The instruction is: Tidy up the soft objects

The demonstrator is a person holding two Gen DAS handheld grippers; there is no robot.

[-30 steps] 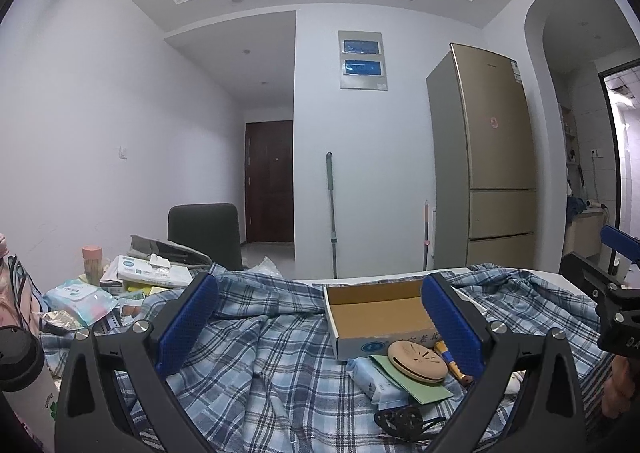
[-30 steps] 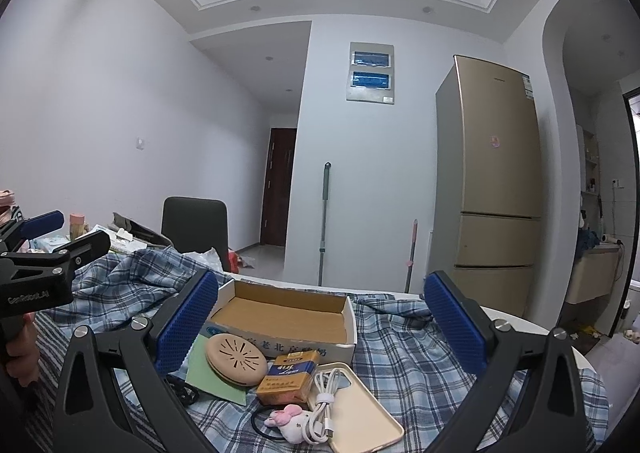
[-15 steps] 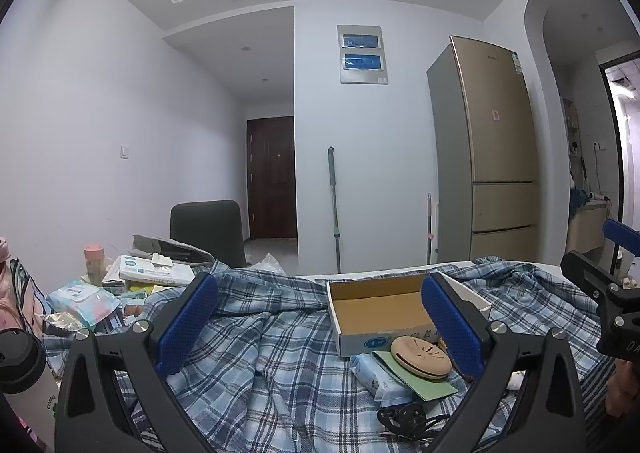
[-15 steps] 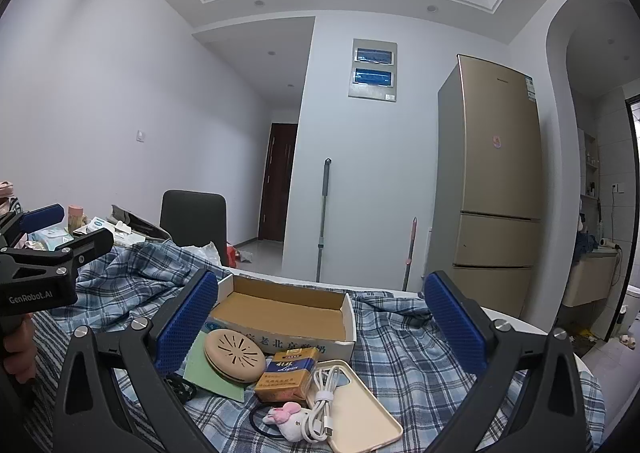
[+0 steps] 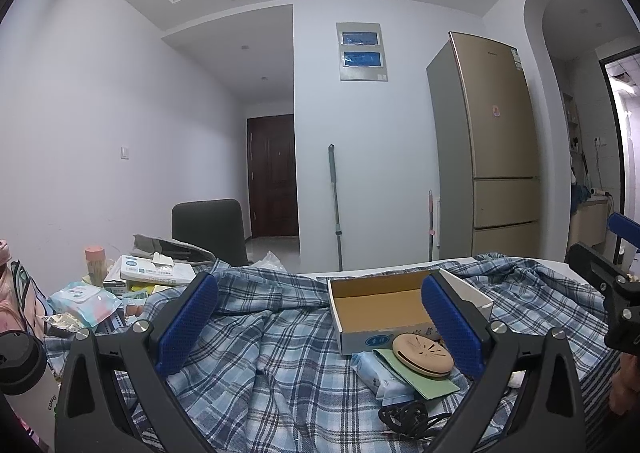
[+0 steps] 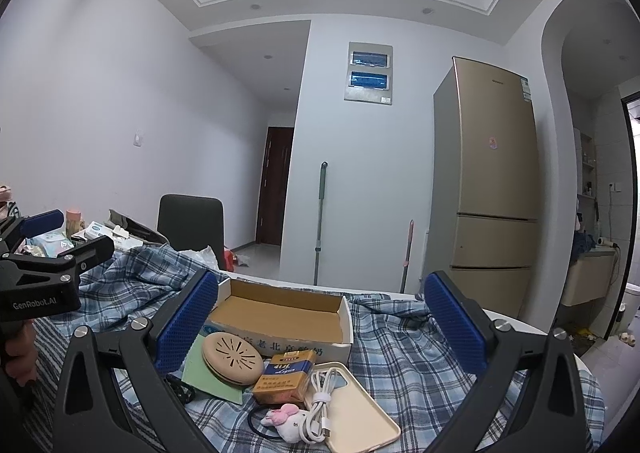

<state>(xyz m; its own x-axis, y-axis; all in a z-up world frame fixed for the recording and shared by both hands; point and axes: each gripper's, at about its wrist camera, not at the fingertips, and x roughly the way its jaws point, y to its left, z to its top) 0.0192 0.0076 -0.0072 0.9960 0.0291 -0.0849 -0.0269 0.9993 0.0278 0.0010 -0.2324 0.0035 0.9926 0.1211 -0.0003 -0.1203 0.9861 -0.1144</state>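
A blue plaid cloth covers the table, also in the right wrist view. On it stands an open cardboard box, empty inside. In front lie a tan round disc, a tissue pack, a green card, a yellow packet, a white cable, a beige phone case and a small pink plush. My left gripper is open and empty above the cloth. My right gripper is open and empty above the box.
Left of the cloth lie wipes packs, tissue boxes, a capped jar and a black-lidded cup. A dark chair stands behind the table. A fridge and mop stand by the far wall.
Both grippers have tilted slightly upward and shifted a little; the table items sit lower in view. Both stay open and empty.
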